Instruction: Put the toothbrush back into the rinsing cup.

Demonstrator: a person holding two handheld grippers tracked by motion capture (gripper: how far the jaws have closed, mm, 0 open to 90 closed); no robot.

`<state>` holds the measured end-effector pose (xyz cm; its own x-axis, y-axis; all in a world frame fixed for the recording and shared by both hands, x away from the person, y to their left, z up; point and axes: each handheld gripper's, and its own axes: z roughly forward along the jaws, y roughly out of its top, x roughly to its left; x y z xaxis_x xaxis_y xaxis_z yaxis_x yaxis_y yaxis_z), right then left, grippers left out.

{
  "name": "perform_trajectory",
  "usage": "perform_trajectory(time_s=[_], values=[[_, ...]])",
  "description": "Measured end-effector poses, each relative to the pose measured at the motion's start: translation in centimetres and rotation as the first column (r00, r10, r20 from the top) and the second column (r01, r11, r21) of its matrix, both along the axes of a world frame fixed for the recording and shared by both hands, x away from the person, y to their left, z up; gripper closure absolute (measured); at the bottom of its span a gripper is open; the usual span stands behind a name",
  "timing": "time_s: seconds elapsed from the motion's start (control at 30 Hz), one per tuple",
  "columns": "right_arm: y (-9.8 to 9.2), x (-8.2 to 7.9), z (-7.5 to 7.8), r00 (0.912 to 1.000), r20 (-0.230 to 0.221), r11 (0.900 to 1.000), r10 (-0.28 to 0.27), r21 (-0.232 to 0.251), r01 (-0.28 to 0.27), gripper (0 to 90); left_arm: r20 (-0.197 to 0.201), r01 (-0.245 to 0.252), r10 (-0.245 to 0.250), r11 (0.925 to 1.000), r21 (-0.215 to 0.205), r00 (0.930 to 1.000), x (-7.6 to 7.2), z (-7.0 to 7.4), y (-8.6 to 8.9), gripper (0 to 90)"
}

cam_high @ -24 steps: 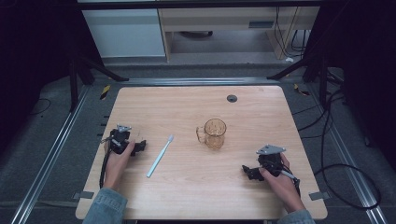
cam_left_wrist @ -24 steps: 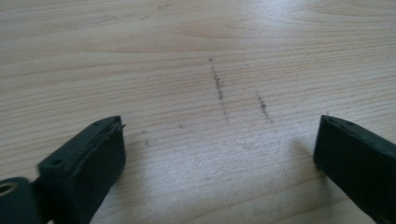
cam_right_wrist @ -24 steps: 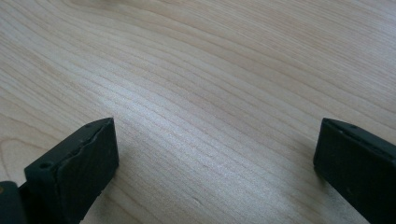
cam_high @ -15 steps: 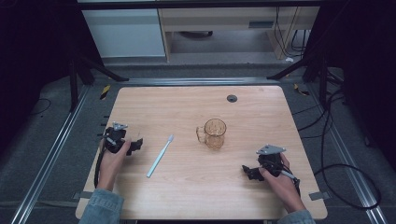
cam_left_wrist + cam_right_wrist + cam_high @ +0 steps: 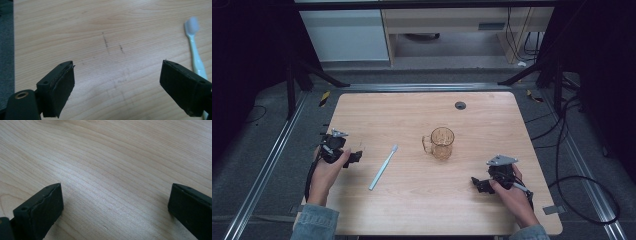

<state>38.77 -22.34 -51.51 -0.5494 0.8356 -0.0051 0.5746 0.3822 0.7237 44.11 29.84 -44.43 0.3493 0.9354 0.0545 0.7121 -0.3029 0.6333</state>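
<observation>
A pale blue toothbrush (image 5: 383, 167) lies flat on the wooden table (image 5: 412, 115), left of centre, with its head pointing away from me. An amber glass mug (image 5: 442, 143) stands upright near the middle, handle to the left. My left gripper (image 5: 358, 156) rests low over the table's left side, just left of the toothbrush, jaws open and empty. In the left gripper view the left gripper (image 5: 118, 63) frames bare wood, and the toothbrush (image 5: 196, 50) lies by the right jaw. My right gripper (image 5: 474, 182) sits near the front right, open over bare wood, as the right gripper (image 5: 115, 186) view confirms.
A small black round grommet (image 5: 460, 105) sits in the table's far edge zone. Metal rails (image 5: 272, 165) run along the table's sides, and cables (image 5: 582, 180) lie on the floor to the right. White cabinets (image 5: 347, 35) stand behind the table.
My left hand and its gripper have shifted slightly to the left, a little farther from the toothbrush. The right gripper, the mug and the toothbrush have stayed put.
</observation>
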Motion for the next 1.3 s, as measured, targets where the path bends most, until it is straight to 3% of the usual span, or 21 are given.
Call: perform_trajectory(time_s=[0.33,0.37,0.4,0.43,0.57,0.63,0.67,0.83,0.87,1.0,1.17,1.2,1.23,1.3], values=[[0.0,0.0,0.0,1.0,0.0,1.0,0.0,0.0,0.0,0.4,-0.033,0.05,-0.05,0.9986,0.018,0.9982,-0.3,0.3,-1.3,15.2],[0.0,0.0,0.0,1.0,0.0,1.0,-0.005,-0.001,0.005,0.4,-0.036,0.056,-0.055,0.9984,0.01,0.9978,-0.4,0.3,-1.4,15.2],[0.1,0.0,0.0,0.9999,-0.001,1.0,-0.015,0.002,0.015,0.4,-0.042,0.074,-0.075,0.997,-0.024,0.9963,-0.4,0.3,-1.7,15.2],[0.1,0.0,0.0,0.9999,-0.001,1.0,-0.015,0.002,0.015,0.4,-0.042,0.074,-0.075,0.997,-0.024,0.9963,-0.4,0.3,-1.7,15.2],[0.3,0.1,0.0,0.9995,0.0,1.0,-0.031,0.003,0.031,0.4,-0.052,0.105,-0.104,0.9944,0.009,0.9932,-0.5,0.3,-2.8,15.3],[0.3,0.1,0.0,0.9995,0.0,0.999,-0.032,0.003,0.032,0.4,-0.064,0.128,-0.128,0.9918,-0.003,0.9897,-0.5,0.3,-3.5,15.3],[0.3,0.1,0.0,0.9995,0.001,0.999,-0.032,0.002,0.032,0.4,-0.071,0.15,-0.147,0.988,0.037,0.9867,-0.4,0.5,-4.4,15.3],[0.3,0.1,0.0,0.9993,0.0,0.999,-0.036,0.003,0.036,0.4,-0.109,0.186,-0.177,0.9801,0.07,0.9781,-0.5,0.6,-6.2,16.5],[0.4,0.1,0.0,0.9991,0.0,0.999,-0.042,0.002,0.042,0.4,-0.13,0.209,-0.196,0.9738,0.091,0.9719,-0.4,0.8,-7.1,16.5],[0.4,0.2,0.0,0.9989,0.001,0.999,-0.046,0.001,0.046,0.4,-0.154,0.23,-0.21,0.9653,0.124,0.9655,0.1,1.3,-8.1,16.5],[0.4,0.2,0.0,0.9988,-0.001,0.999,-0.048,0.003,0.048,0.4,-0.184,0.251,-0.227,0.9602,0.122,0.9565,0.3,1.7,-9.3,16.8],[0.5,0.2,0.0,0.9985,0.001,0.998,-0.056,0.001,0.056,0.5,-0.206,0.269,-0.238,0.9536,0.135,0.9491,0.3,1.8,-9.8,16.8],[0.5,0.2,0.0,0.9985,0.001,0.998,-0.056,0.001,0.056,0.5,-0.206,0.269,-0.238,0.9536,0.135,0.9491,0.3,1.8,-9.8,16.8],[0.6,0.2,0.0,0.9979,0.003,0.998,-0.065,0.002,0.065,0.4,-0.225,0.283,-0.246,0.9469,0.152,0.9428,0.2,2.0,-10.3,17.2]])
